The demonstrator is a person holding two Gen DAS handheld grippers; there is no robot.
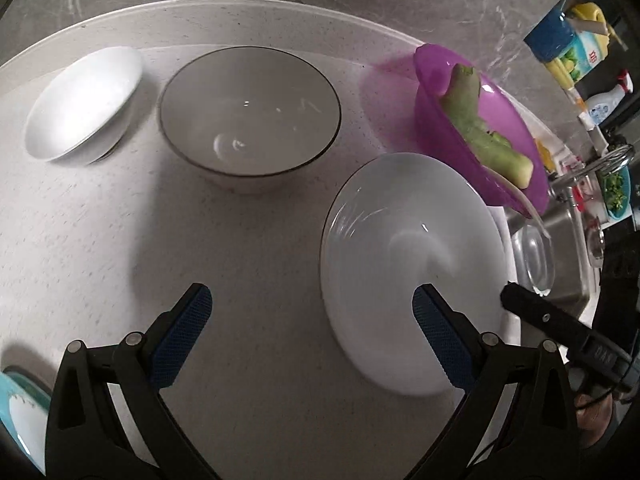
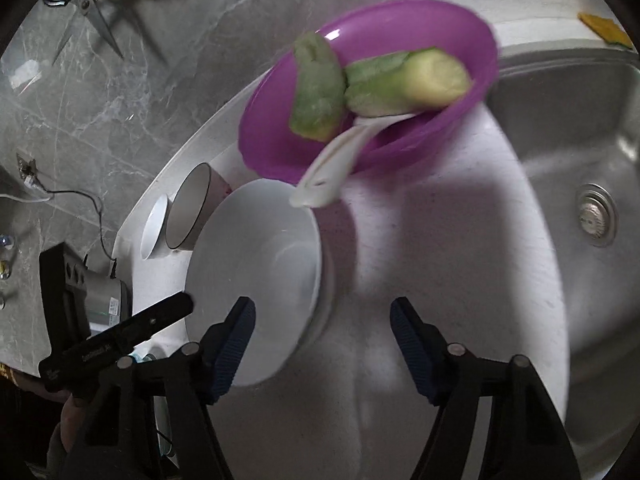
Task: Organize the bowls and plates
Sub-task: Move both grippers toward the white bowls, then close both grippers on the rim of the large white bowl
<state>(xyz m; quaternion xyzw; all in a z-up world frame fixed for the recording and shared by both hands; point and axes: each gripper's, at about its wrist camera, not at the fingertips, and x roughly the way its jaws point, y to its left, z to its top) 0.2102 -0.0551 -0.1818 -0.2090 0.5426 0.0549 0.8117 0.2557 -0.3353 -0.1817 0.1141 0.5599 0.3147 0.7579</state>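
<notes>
Left wrist view looks down on a pale speckled counter [image 1: 100, 240] with several dishes. The left gripper [image 1: 312, 312] hangs above it with its blue-padded fingers [image 1: 188, 332] spread wide and nothing between them. Its right finger overlaps the near edge of a white plate [image 1: 404, 264] in the picture; whether it touches the plate I cannot tell. Behind the plate to the left stands a grey bowl [image 1: 250, 116] with a dark rim, upright, and further left a small white bowl [image 1: 80, 104], tilted. A purple bowl [image 1: 480, 120] holding green vegetable pieces [image 1: 480, 136] and a white spoon [image 1: 532, 212] sits beyond the plate, at the counter's edge by the sink [image 1: 560, 240]. A teal dish [image 1: 20, 412] shows at the lower left corner.

Right wrist view shows the right gripper [image 2: 322, 336] with fingers [image 2: 232, 348] apart and empty. Its left finger lies over the plate's [image 2: 256, 256] near edge in the picture, the other over bare counter [image 2: 440, 240]. The purple bowl [image 2: 400, 32] is blurred, the spoon's [image 2: 332, 172] handle reaching out toward the plate. The grey bowl [image 2: 188, 208] and small white bowl [image 2: 154, 228] stand side by side past the plate. The steel sink [image 2: 580, 120] with its drain [image 2: 596, 216] lies to the right. Scissors [image 2: 88, 20] hang on the marble wall [image 2: 120, 100].
</notes>
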